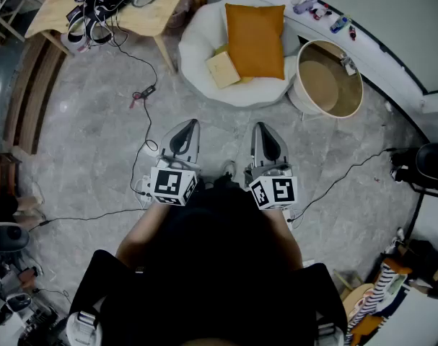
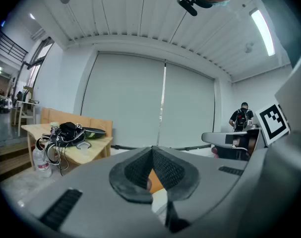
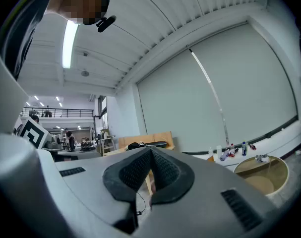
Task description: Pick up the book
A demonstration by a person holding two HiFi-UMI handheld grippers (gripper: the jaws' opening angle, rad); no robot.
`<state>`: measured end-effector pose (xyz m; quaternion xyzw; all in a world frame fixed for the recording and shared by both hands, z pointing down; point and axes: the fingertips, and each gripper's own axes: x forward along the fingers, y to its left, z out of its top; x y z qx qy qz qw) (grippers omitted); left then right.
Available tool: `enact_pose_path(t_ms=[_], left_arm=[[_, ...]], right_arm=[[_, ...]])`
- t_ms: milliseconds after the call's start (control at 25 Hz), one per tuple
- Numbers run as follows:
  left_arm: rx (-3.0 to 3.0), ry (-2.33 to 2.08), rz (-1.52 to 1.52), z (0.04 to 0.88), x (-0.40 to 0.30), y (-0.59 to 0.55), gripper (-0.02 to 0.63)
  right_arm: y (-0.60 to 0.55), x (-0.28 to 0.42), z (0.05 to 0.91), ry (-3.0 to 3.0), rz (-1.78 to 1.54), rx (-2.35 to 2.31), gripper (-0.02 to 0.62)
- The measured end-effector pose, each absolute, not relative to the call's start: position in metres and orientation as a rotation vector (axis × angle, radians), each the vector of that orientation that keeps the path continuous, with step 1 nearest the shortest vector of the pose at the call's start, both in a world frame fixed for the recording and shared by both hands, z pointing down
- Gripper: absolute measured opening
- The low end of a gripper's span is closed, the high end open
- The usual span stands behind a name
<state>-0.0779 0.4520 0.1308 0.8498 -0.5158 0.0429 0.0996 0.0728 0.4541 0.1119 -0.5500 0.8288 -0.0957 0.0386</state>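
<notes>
The book (image 1: 223, 68), a pale cream square, lies on the white round seat (image 1: 197, 45) next to an orange cushion (image 1: 256, 38), in the upper middle of the head view. Both grippers are held close to my body, well short of the seat, and point toward it. My left gripper (image 1: 190, 125) is shut with nothing in it; its dark pads meet at the tip (image 2: 151, 151), and a strip of the orange cushion (image 2: 155, 180) shows below them. My right gripper (image 1: 260, 127) is shut and empty as well, its pads closed together (image 3: 151, 153).
A wooden table (image 1: 132, 16) piled with black cables and headsets stands at the back left. A round wooden tub (image 1: 328, 78) sits right of the seat. Cables (image 1: 143, 92) trail over the grey floor. Small bottles (image 1: 321, 9) line the window ledge. A person (image 2: 242, 118) stands far off.
</notes>
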Motion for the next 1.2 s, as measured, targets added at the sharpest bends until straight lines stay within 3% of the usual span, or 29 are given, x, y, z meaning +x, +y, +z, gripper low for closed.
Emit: enact_pose_path(t_ms=[1200], left_arm=[[2.457, -1.636, 0.192, 0.141, -0.017, 0.442, 0.000]], right_arm=[[0.423, 0.144, 0.128, 2.559, -0.366, -1.584, 0.002]])
